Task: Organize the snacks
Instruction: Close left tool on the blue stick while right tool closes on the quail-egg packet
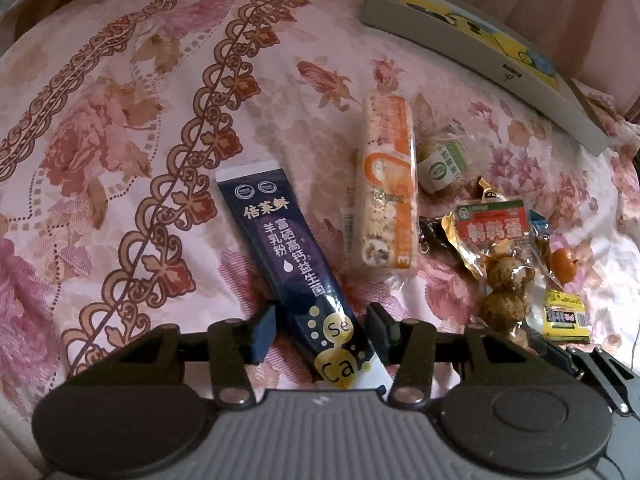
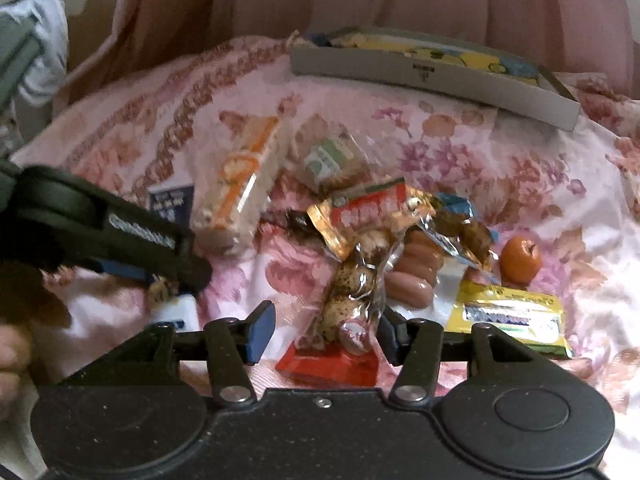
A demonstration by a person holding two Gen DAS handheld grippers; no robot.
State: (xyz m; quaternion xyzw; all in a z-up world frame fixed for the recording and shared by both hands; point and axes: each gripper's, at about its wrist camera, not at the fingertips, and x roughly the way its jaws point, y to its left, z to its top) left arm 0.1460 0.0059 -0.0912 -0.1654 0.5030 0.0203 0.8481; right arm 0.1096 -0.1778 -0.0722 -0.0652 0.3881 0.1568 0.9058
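Near the bed's (image 1: 120, 128) front edge: dark sachet (image 1: 296, 264), light, limp, slippery; lower end lies between left gripper's (image 1: 322, 330) wide-open fingers, ungripped.

Dark blue sachet (image 1: 298, 276) reads "倍莱鲜", "Se", "Ca" (yellow dots); orange bar (image 1: 387, 184) shows "3"

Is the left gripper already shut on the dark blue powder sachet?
No: in the left wrist view the left gripper stands open, its pads either side of the dark blue powder sachet with gaps showing.
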